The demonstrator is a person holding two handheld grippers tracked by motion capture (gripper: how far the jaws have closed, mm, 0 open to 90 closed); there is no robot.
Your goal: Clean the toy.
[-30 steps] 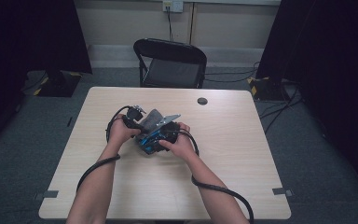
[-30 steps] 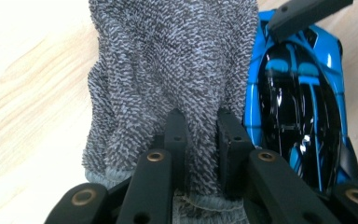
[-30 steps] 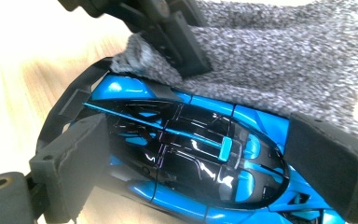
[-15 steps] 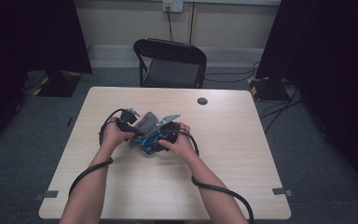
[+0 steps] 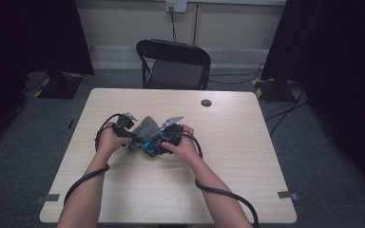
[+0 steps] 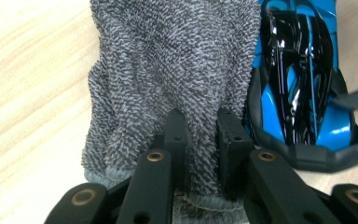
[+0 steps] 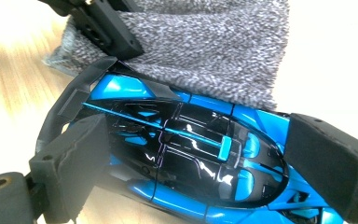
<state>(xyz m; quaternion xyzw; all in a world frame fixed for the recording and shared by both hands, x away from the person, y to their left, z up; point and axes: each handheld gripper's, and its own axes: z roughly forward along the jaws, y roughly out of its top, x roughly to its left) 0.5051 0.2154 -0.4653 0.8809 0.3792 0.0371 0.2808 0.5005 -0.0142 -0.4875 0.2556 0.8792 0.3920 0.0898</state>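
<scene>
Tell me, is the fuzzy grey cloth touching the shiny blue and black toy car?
Touching. In the right gripper view the fuzzy grey cloth lies over the edge of the shiny blue and black toy car, no gap.

Open tabletop (image 5: 247, 161) toward the right edge, the near edge and both near corners. Toward the far edge, one small dark round thing (image 5: 206, 102), perhaps a cap, right of the middle. Crowded just left of centre: grey cloth (image 5: 147, 127) and blue toy car (image 5: 153, 141) lying touching, flanked by both hands. Cables (image 5: 218, 192) looping back over the near edge on either side. Past the far edge, a black folding chair (image 5: 175, 64).
</scene>
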